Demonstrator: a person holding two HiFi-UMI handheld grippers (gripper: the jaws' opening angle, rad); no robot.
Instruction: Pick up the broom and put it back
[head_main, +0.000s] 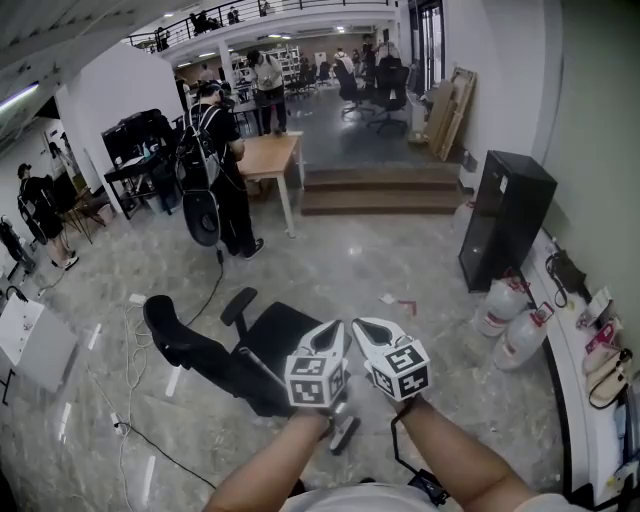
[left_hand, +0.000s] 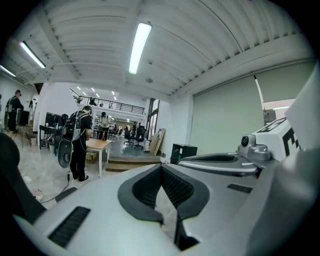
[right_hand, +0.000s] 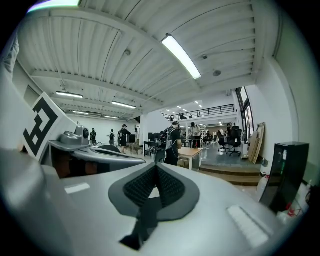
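No broom shows in any view. In the head view both grippers are held up side by side in front of the person's forearms, pointing forward and nearly level over the floor. The left gripper (head_main: 333, 330) has its jaws together with nothing between the pads, and its own view shows the tips meeting (left_hand: 160, 166). Just to its right, the right gripper (head_main: 365, 325) is also shut and empty, with its pads touching (right_hand: 156, 166). Each gripper view catches the other gripper alongside.
A black office chair (head_main: 230, 350) lies tipped over on the floor just ahead on the left. A black cabinet (head_main: 505, 215), two gas cylinders (head_main: 500, 305) and a white ledge (head_main: 585, 400) with shoes line the right wall. A person with a backpack (head_main: 220, 170) stands by a wooden table (head_main: 268, 155). Cables (head_main: 130, 400) trail at left.
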